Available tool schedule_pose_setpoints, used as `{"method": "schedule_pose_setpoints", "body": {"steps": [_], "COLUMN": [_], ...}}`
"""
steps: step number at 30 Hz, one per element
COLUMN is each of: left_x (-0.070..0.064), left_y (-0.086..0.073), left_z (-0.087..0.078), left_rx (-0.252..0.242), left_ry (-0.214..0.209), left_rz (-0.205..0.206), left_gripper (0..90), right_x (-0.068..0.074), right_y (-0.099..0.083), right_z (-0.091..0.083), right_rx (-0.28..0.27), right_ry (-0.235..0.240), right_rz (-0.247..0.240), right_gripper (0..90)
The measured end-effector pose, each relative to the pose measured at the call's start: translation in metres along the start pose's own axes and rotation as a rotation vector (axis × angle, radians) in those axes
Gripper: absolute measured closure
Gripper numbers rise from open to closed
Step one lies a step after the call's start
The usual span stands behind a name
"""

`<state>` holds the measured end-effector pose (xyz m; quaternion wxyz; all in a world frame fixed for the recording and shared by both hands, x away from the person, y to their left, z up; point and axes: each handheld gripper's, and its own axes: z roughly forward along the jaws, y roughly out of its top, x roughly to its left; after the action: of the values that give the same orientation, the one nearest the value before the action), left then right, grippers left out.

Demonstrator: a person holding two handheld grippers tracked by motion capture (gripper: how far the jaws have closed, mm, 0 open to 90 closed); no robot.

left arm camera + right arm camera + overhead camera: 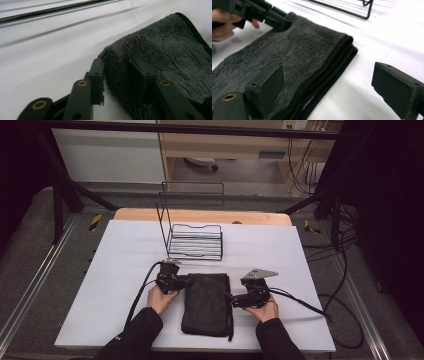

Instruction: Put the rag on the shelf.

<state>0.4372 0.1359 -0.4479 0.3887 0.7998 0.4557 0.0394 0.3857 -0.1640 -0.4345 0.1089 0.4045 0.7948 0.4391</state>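
A folded dark grey towel (207,304) lies on the white table (125,265) in front of the person. My left gripper (185,281) is at the towel's far left corner. In the left gripper view, that gripper (117,62) has its jaws closed on the fluffy towel edge (160,47), one jaw on the outside and one sunk into the pile. My right gripper (235,300) is at the towel's right edge. In the right gripper view it (328,75) stands wide open, one jaw over the towel (307,47) and the other over bare table.
A black wire rack (195,240) with a tall back frame stands just beyond the towel; its base wire (352,11) shows in the right gripper view. Cables (310,307) trail from both grippers across the table. A wooden board (200,216) edges the far side.
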Motion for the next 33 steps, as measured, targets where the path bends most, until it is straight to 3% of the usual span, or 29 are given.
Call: {"method": "schedule_pose_setpoints", "body": {"steps": [9,15,20,23,33], "left_x": [0.001,0.0,0.0,-0.001,-0.002], "left_y": [0.0,-0.001,-0.002,-0.002,-0.002], "left_z": [0.0,0.0,0.0,0.0,0.0], "left_rx": [0.01,0.006,0.002,-0.001,-0.001], "left_ry": [-0.019,-0.011,-0.01,-0.003,-0.005], "left_rz": [-0.019,0.017,0.031,0.038,0.057], "left_gripper": [75.5,75.8,75.8,75.8,76.0], "right_x": [-0.011,-0.019,-0.018,-0.017,-0.014], "right_y": [0.017,0.022,0.016,0.015,0.013], "right_z": [0.01,0.033,0.041,0.041,0.042], "right_rx": [0.016,0.057,0.102,0.105,0.135], "right_ry": [-0.035,-0.013,-0.039,-0.02,0.029], "right_rz": [0.036,0.099,0.086,0.103,0.16], "right_gripper": [22.4,34.4,42.0,49.9,60.8]}}
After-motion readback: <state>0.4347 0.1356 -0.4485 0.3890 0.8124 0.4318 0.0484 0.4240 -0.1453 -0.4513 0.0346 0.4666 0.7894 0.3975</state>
